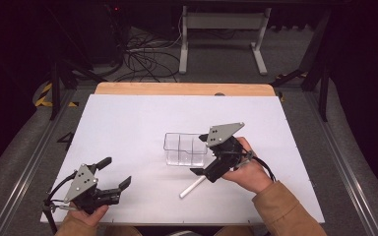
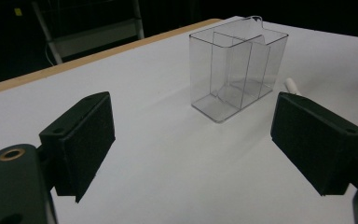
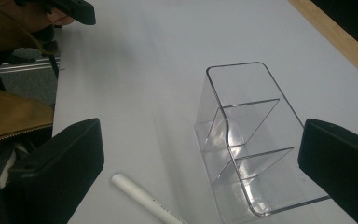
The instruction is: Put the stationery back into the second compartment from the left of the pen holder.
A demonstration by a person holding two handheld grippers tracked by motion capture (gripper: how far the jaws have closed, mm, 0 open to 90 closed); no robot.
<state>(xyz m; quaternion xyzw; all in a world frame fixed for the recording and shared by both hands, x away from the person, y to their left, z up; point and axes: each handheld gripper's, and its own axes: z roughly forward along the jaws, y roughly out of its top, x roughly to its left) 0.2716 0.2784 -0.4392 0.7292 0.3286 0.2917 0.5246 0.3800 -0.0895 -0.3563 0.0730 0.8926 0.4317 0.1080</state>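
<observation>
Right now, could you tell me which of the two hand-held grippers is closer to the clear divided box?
The right hand-held gripper: its open jaws sit beside the clear divided box, above the white pen. The left hand-held gripper rests well away near the table's front edge.

The high view looks forward and down from above the person's side, taking in the whole white table (image 1: 128, 128) from a distance. The left gripper view sits low and close to the surface, facing the clear divided box (image 2: 235, 65) at upper right of the frame. The right gripper view looks steeply down, nearer, with the box (image 3: 247, 140) at lower right. All three views share the box and the white stick (image 1: 193, 187) (image 2: 290, 85) (image 3: 144, 198).
</observation>
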